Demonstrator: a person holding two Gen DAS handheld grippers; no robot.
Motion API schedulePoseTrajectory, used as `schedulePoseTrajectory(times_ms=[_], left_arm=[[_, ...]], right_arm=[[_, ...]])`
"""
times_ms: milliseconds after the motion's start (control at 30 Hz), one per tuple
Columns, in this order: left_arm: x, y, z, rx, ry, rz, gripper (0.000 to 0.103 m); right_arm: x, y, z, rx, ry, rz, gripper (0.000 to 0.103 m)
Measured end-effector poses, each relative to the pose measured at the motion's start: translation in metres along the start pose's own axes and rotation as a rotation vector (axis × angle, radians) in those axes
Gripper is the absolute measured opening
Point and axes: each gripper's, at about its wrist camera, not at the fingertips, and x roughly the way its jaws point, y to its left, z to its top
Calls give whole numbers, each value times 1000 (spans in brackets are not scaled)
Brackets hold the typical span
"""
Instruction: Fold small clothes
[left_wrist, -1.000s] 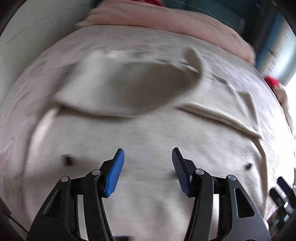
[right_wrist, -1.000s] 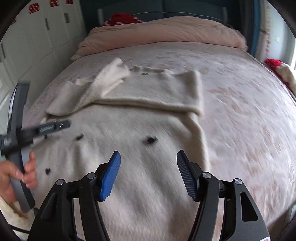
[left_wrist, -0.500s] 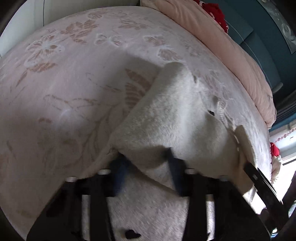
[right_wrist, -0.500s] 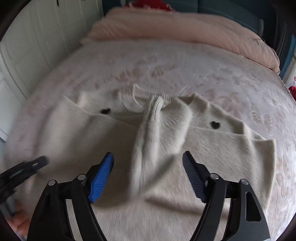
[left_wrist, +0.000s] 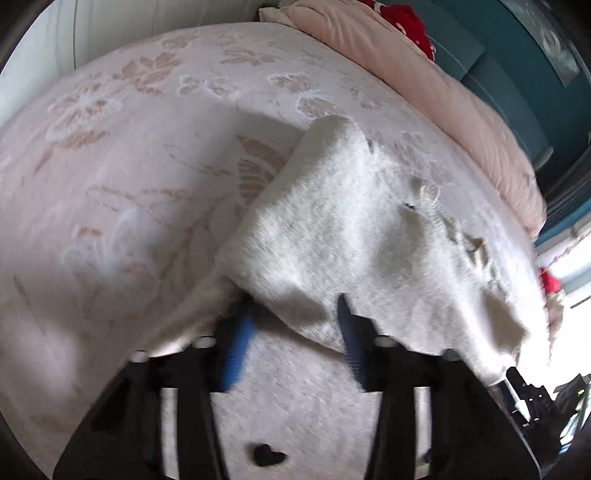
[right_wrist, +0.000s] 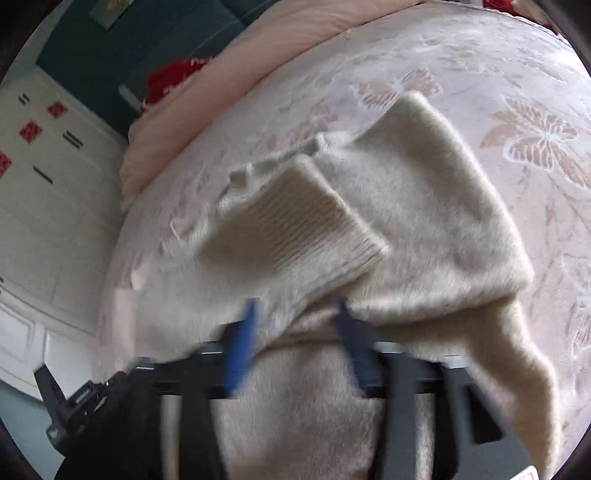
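Note:
A cream fuzzy sweater (left_wrist: 351, 236) with small black heart marks (left_wrist: 266, 453) lies on the bed, its sleeves folded in over the body. My left gripper (left_wrist: 295, 328) is open, its blue pads (left_wrist: 240, 343) at the edge of the folded left sleeve, low over the sweater body. In the right wrist view the sweater (right_wrist: 424, 229) shows a ribbed cuff (right_wrist: 295, 225) lying on top. My right gripper (right_wrist: 295, 332) is open, its pads (right_wrist: 242, 343) either side of the folded sleeve's lower edge. Both views are motion-blurred.
The bed has a pale pink floral cover (left_wrist: 122, 155). A rolled pink quilt (left_wrist: 443, 96) and a red cushion (right_wrist: 170, 79) lie at the head. White wardrobe doors (right_wrist: 44, 206) stand to one side. The other gripper shows at each view's edge (left_wrist: 528, 398) (right_wrist: 70, 402).
Both grippers have swung outward and dropped low onto the sweater: the left to the folded left sleeve, the right to the right one. Both stay open.

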Motion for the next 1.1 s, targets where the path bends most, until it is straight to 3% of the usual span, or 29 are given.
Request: schedulePoseTrajectory(times_ms=[133, 167, 200, 233, 267, 400, 467, 500, 533, 567, 667, 833, 867, 933, 1000, 1100], left_arm=[[6, 7, 8, -106, 3, -20, 53], [7, 8, 9, -121, 0, -32, 45], [9, 6, 11, -124, 3, -43, 18], [11, 5, 14, -117, 13, -47, 5], [9, 2, 18, -110, 13, -51, 6], [-45, -18, 31, -24, -150, -90, 6], [-53, -20, 34, -24, -166, -107, 6], [-48, -20, 33, -27, -146, -116, 6], [-38, -20, 31, -15, -128, -100, 6], [-19, -22, 26, 5, -101, -50, 6], [16, -17, 10, -6, -1, 2, 6], [6, -21, 2, 31, -35, 14, 6], [8, -22, 2, 39, -29, 19, 7], [21, -22, 0, 40, 10, 39, 7], [26, -24, -2, 67, 5, 69, 8], [17, -36, -10, 149, -1, 120, 11]], right_arm=[[14, -6, 17, 12, 7, -27, 67], [22, -5, 19, 16, 18, -14, 45], [28, -3, 25, 16, 30, -7, 27], [32, 0, 29, 18, 57, 14, 9], [30, 3, 33, 25, 52, 44, 9], [-55, 54, 55, -105, -193, 200, 9], [-88, 61, 57, -158, -294, 201, 8], [-89, 58, 58, -173, -305, 179, 8], [-77, 51, 57, -197, -284, 112, 8], [-47, 36, 55, -211, -207, 6, 8], [22, -14, 39, -90, 25, -81, 8], [-21, 1, 41, -117, -111, 9, 8], [-23, 1, 42, -133, -117, -11, 8], [5, -14, 38, -140, -20, -100, 8], [23, -25, 34, -115, 46, -112, 8], [-9, -10, 32, -160, -40, -145, 18]])
